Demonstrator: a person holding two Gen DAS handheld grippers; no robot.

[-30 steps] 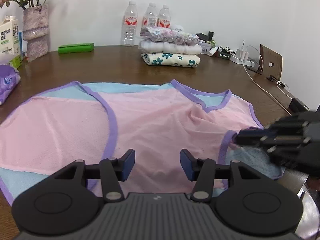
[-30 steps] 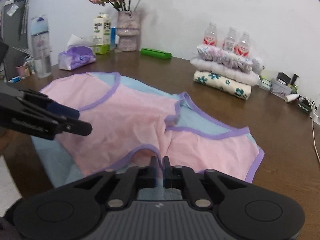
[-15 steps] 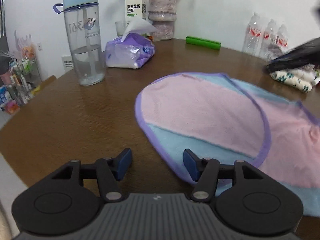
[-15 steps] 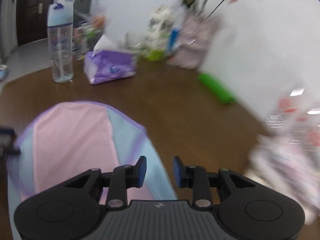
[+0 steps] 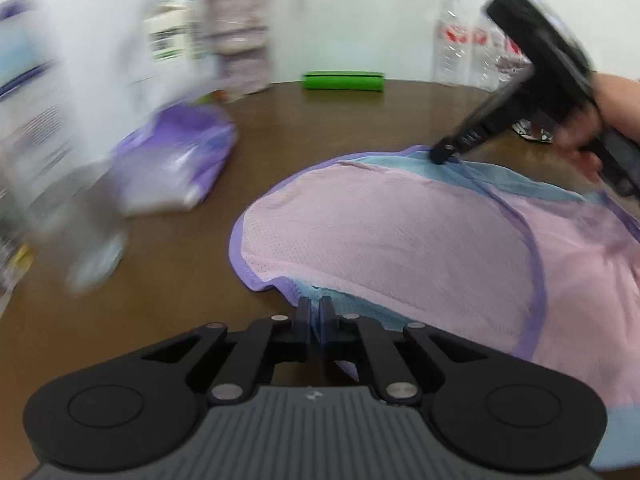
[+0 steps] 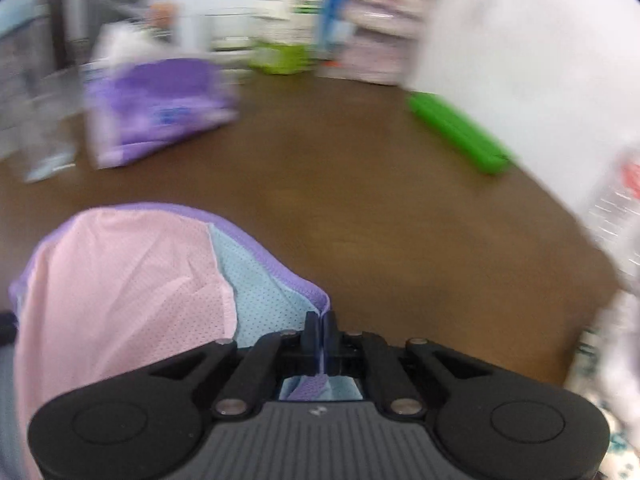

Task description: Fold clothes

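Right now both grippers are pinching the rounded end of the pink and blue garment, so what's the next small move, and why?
Probably lift both corners together and carry that end over the rest of the garment. The left gripper is shut on the near purple-trimmed edge and the right gripper on the far edge, both at the same end, while the rest lies flat on the table, ready for a fold.

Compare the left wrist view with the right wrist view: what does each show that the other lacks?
Only the left wrist view shows the right gripper from outside, its holder's hand, and the left gripper shut on the garment. Only the right wrist view shows cloth bunched behind its own shut jaws. Both share the purple tissue pack, green case and table.
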